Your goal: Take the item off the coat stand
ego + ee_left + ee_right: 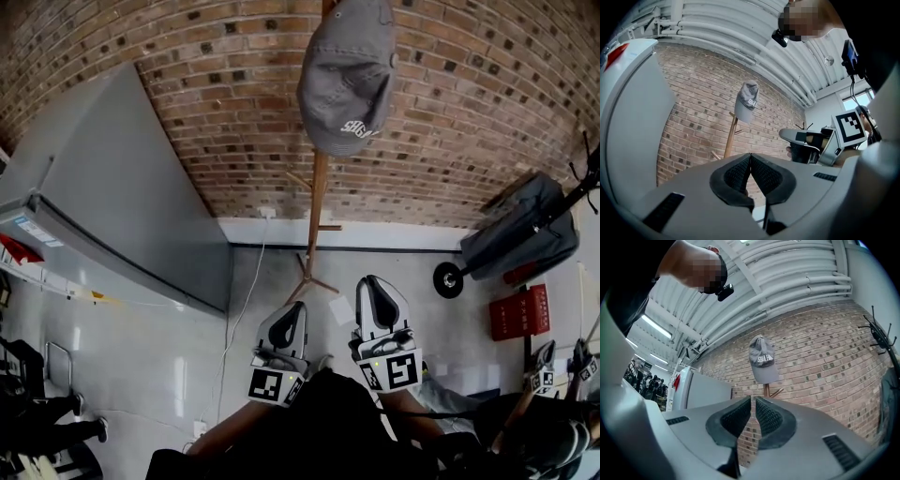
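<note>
A grey cap (347, 75) hangs on the top of a wooden coat stand (319, 216) in front of a brick wall. Both grippers are held low, well short of the stand and below the cap. My left gripper (291, 317) is shut with nothing in it, and my right gripper (380, 292) beside it is shut and empty too. The left gripper view has the cap (747, 101) up above the closed jaws (750, 161), with the stand (730, 138) under it. In the right gripper view the cap (763, 364) sits just above the jaw tips (753, 401).
A tall grey cabinet (112, 206) stands at the left against the wall. A scooter with a dark bag (520, 234) and a red crate (518, 311) are at the right. A white cable (246, 300) runs down from a wall socket. People stand at the lower left (47, 412).
</note>
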Demonstrator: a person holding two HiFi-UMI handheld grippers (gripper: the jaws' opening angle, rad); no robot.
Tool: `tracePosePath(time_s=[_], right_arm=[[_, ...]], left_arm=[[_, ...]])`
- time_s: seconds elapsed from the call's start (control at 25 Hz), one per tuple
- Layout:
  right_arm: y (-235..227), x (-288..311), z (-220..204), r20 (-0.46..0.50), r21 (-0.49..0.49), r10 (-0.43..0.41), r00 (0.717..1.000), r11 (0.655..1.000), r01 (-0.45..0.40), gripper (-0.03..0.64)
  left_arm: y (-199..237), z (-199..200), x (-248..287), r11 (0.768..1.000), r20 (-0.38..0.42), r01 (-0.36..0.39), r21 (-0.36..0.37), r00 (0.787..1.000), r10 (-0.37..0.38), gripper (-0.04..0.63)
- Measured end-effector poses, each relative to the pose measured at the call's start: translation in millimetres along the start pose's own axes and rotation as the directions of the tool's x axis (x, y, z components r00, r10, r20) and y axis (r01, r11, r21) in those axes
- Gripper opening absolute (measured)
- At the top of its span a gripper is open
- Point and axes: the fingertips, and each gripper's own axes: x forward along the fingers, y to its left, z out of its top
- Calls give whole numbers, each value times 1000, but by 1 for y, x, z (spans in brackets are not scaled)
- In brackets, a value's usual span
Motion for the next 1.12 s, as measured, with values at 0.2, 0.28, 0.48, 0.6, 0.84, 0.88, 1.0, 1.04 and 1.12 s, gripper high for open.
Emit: tracePosePath(time_s=[0.2,0.28,0.48,0.6,0.84,0.88,1.0,1.04,1.12], right_arm=[[-19,26,11,21,-8,12,1000,1000,-12,21],[-23,39,17,37,-11,21,999,1000,-20,23],[-31,65,37,73,-12,57,996,998,-56,88],[-37,76,50,98,-24,59,993,998,-57,91],[-46,101,66,120,-50,73,990,996,-68,97],[-46,105,69,124,-56,76,989,996,-70,98],[-49,116,78,143,-64,83,986,995,-74,103],[-50,119,82,149,-64,85,985,995,-76,104],[-53,125,88,160,-64,87,983,995,-78,110]], left_arm=[[6,-3,16,1000,-4,-18,2,1000,18,17],[12,1,22,999,19,-31,-5,999,31,17],[16,6,37,999,51,-31,-12,998,32,17],[17,7,44,1000,59,-27,-14,998,27,17],[26,8,49,999,53,-39,-2,998,39,16],[28,8,48,999,48,-43,-6,998,44,17],[29,10,50,999,52,-48,-6,998,48,17],[28,12,51,999,58,-44,-2,997,44,17],[27,13,51,999,61,-39,2,997,39,17]])
